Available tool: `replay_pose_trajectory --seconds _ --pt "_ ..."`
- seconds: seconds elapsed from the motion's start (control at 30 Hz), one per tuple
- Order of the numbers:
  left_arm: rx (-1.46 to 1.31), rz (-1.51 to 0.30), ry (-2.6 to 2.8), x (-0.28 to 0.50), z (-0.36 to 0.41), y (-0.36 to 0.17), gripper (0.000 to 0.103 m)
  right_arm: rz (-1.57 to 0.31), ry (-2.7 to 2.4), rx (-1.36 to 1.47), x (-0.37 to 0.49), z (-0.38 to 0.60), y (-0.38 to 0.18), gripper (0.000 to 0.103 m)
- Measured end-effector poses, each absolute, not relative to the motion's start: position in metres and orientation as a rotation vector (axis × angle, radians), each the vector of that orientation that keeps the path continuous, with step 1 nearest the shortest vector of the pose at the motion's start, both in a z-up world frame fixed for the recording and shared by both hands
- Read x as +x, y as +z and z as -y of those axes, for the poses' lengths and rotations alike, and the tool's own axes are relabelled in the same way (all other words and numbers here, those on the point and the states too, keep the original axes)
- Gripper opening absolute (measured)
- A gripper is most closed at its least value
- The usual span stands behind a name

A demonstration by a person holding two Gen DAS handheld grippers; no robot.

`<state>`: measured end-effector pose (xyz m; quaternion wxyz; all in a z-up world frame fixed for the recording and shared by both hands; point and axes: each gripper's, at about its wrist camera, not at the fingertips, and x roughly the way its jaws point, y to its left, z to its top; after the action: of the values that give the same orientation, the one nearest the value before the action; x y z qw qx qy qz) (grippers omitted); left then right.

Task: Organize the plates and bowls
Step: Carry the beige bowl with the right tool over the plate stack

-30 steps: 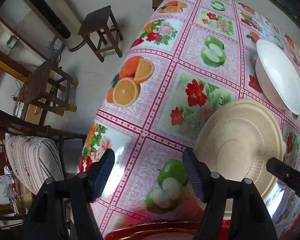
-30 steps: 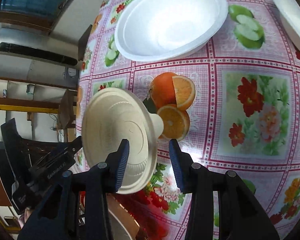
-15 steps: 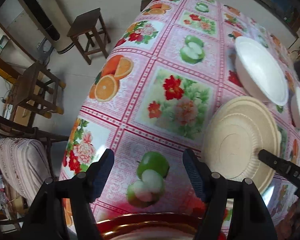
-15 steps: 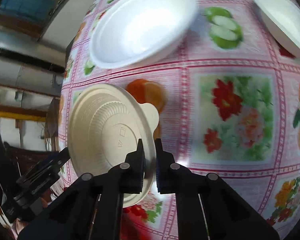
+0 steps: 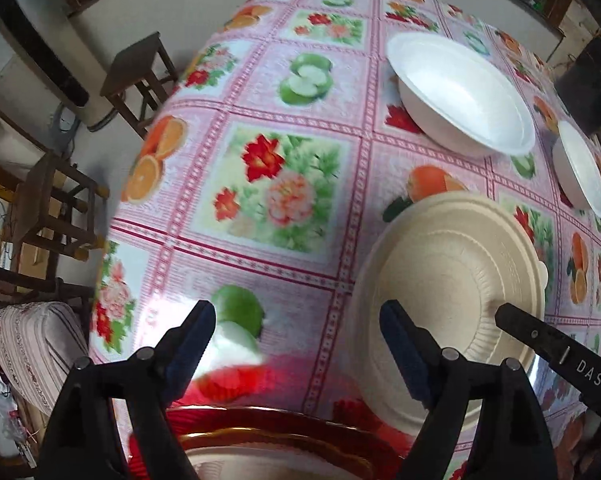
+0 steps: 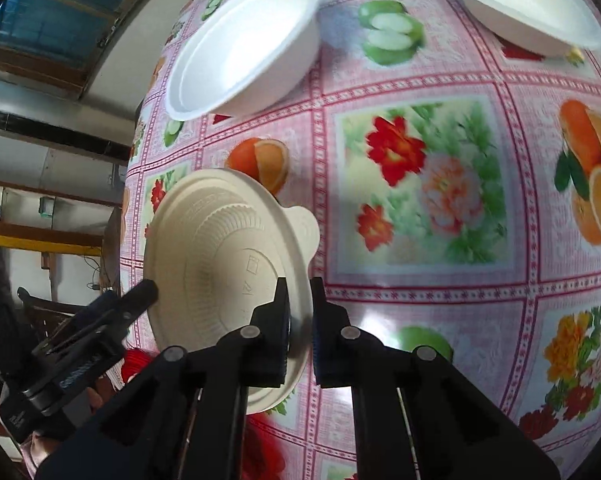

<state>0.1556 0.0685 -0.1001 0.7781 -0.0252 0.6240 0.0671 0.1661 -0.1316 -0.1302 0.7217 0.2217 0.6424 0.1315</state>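
My right gripper [image 6: 300,304] is shut on the rim of a beige plate [image 6: 224,272] and holds it tilted above the flowered tablecloth; the plate also shows in the left wrist view [image 5: 452,280]. My left gripper [image 5: 296,340] is open and empty, to the left of the plate, above a red-rimmed plate [image 5: 268,440] at the near edge. Two white bowls stand on the table: one [image 5: 460,92] [image 6: 244,44] at the back, another [image 5: 580,168] [image 6: 516,4] to its right.
The table [image 5: 284,196] ends at the left, where wooden stools [image 5: 140,76] and a striped cushioned chair [image 5: 32,348] stand on the floor. The left gripper's body [image 6: 80,356] shows at the lower left of the right wrist view.
My right gripper closed on the beige plate's rim and lifted it, tilted, off the table. The left gripper stayed open while its view shifted toward the table.
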Motion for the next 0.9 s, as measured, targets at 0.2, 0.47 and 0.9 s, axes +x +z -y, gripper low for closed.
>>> replay_pose_trajectory --seconds 0.2,0.47,0.9 --pt "-0.088 -1.388 0.085 0.156 -0.058 -0.11 0.059 -1.42 0.275 0.538 0.158 0.148 -0.135 0.011" --pt "-0.071 -1.387 -0.02 0.159 -0.025 -0.107 0.019 -1.391 0.253 0.574 0.143 0.165 -0.127 0.011" --pt "-0.004 -1.202 -0.108 0.113 -0.024 -0.032 0.018 -1.285 0.253 0.639 0.099 0.184 -0.079 0.011"
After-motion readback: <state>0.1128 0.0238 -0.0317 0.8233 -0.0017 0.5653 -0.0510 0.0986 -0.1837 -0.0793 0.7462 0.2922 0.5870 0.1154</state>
